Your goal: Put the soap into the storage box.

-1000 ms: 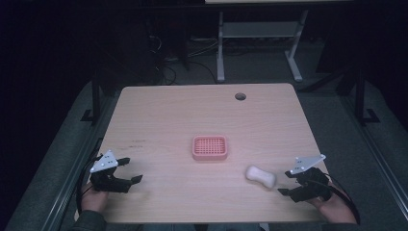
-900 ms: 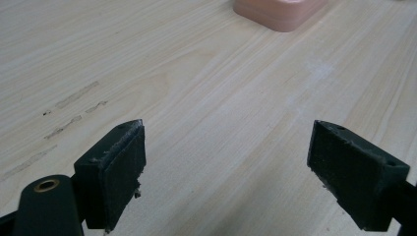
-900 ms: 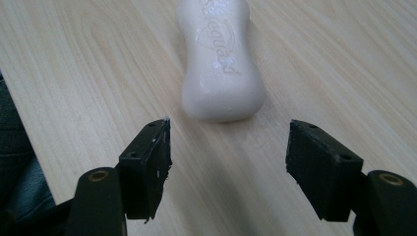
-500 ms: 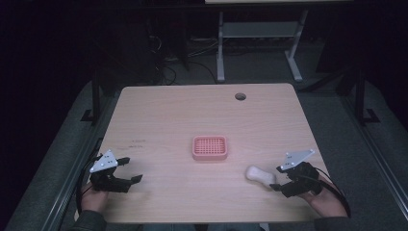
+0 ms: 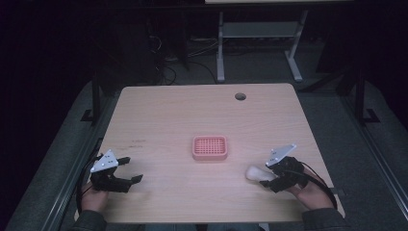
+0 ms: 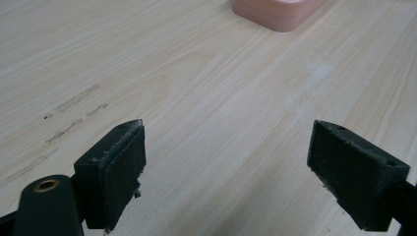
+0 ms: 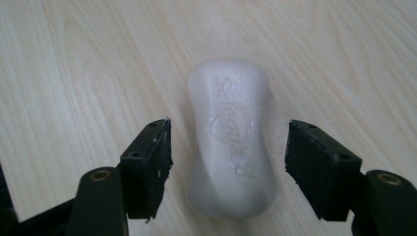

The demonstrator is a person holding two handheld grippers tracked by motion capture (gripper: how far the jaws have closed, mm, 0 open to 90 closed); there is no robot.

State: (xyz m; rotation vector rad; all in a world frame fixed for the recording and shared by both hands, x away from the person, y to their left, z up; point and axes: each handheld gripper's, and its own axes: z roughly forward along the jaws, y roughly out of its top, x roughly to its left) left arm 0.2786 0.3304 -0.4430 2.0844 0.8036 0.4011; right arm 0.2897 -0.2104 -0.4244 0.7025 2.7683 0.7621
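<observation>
Right gripper straddling a bar of soap, not yet closed on it.

The right gripper [image 7: 228,162] has its jaws spread apart on either side of the white soap [image 7: 231,142], with gaps on both sides. The soap lies flat on the table [image 5: 159,115], near its front right, apart from the pink tray [image 5: 210,147]. It looks stiff, light and probably slippery; grip across the narrower middle. Its long axis runs straight away between the jaws. The left gripper [image 6: 226,162] is open over bare wood.

Bare table [image 5: 163,115] lies all around; only the pink tray [image 5: 210,147] stands mid-table.
</observation>
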